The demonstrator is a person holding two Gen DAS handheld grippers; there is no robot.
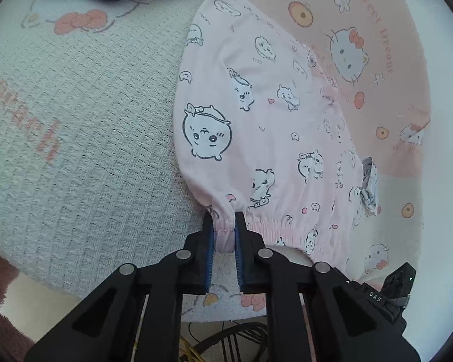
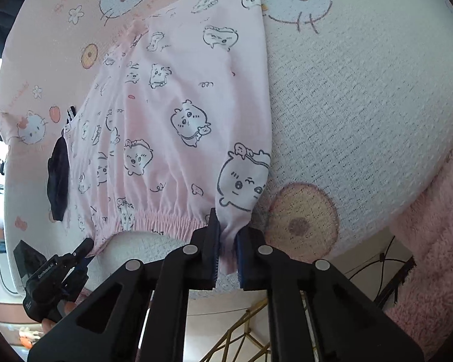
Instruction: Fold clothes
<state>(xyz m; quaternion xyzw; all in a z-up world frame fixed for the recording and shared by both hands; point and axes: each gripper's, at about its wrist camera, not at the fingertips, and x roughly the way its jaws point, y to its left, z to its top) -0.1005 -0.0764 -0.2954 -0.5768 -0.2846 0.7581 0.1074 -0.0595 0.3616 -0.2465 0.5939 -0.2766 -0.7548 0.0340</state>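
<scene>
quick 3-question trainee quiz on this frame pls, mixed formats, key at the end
1. True or false: both tongs grip the elastic waistband of the pink printed garment.
2. Multiple choice: in the right wrist view, the dark cloth lies (a) on top of the garment's middle, (b) at the garment's far side edge, away from the right tongs, (c) between the right tongs' fingers.
3. Fill in: the left tongs hold one end of the waistband, and the garment lies on a printed ____.

Key: 1 true; 2 b; 3 blanket.
</scene>
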